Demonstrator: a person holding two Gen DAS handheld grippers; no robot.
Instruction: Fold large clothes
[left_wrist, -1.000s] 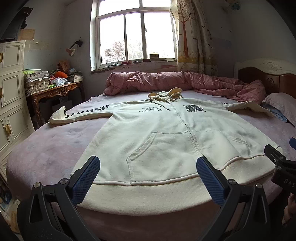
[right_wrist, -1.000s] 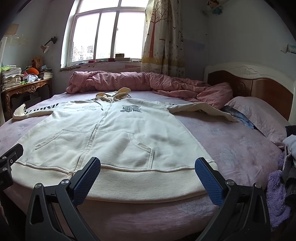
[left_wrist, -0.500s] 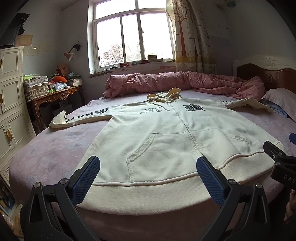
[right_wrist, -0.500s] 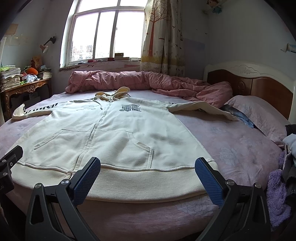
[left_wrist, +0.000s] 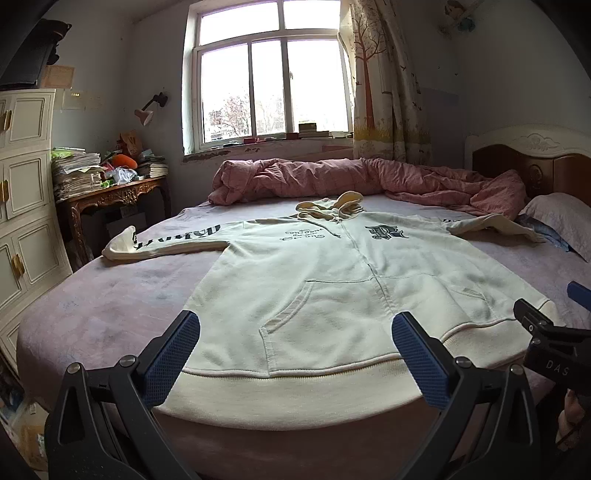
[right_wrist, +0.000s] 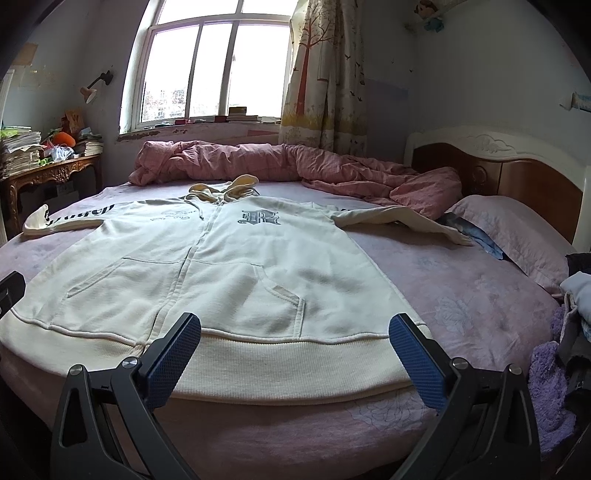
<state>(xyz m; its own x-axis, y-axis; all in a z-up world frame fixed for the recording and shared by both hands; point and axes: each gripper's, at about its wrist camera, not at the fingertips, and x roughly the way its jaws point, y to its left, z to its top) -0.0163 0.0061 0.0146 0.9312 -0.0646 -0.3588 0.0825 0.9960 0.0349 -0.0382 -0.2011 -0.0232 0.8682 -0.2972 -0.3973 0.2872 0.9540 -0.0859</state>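
Cream zip-front cotton hoodie (left_wrist: 332, 288) lay flat, front up, on the pink-sheeted bed (left_wrist: 110, 306), sleeves spread to 9 and 3 o'clock, hood at 12, ribbed hem nearest. Long axis ran hem to hood, straight away from both grippers. Left gripper (left_wrist: 295, 354) hovered at the hem's left half, jaws wide, holding nothing. Right gripper (right_wrist: 295, 354) sat over the hem's right half, jaws also wide and empty. No fold made yet; each gripper was nearer its own hem corner and sleeve.
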